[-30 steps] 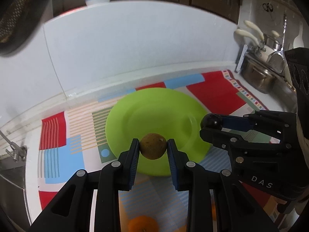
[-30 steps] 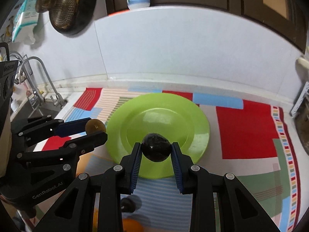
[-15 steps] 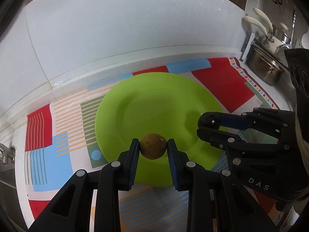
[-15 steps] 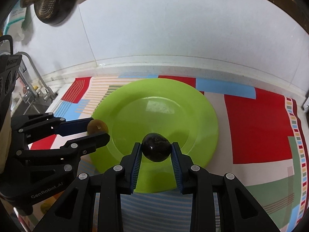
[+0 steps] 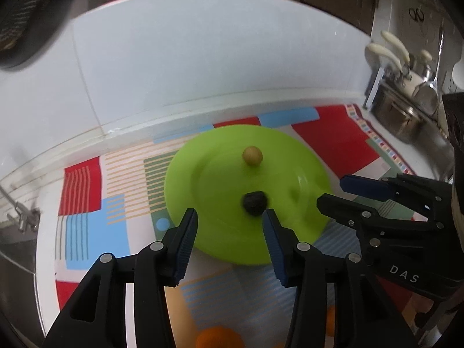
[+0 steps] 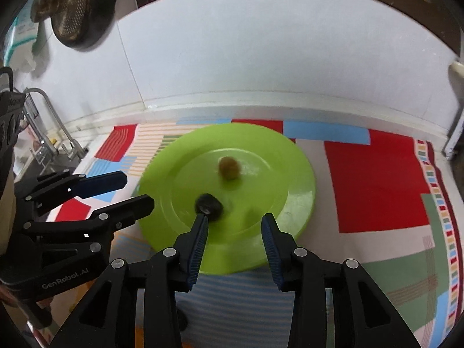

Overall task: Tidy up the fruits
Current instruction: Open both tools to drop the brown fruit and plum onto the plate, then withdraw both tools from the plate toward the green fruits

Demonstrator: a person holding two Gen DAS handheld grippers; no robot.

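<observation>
Both tongs, left point(image 5: 229, 232) and right point(image 6: 235, 235), spread apart, empty; brown fruit point(image 5: 252, 155) and dark fruit point(image 5: 255, 200) parked on green plate point(image 5: 307, 156), probably sorting spot.

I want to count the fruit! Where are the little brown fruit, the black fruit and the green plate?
brown fruit point(image 5: 252, 155), left wrist view, its middle
black fruit point(image 5: 255, 199), left wrist view, its middle
green plate point(image 6: 298, 191), right wrist view, bare rim

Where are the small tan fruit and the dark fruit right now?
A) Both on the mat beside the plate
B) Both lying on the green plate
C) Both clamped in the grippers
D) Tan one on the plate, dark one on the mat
B: the tan fruit and the dark fruit both lie on the green plate, while the left gripper and right gripper stand open and empty.
</observation>
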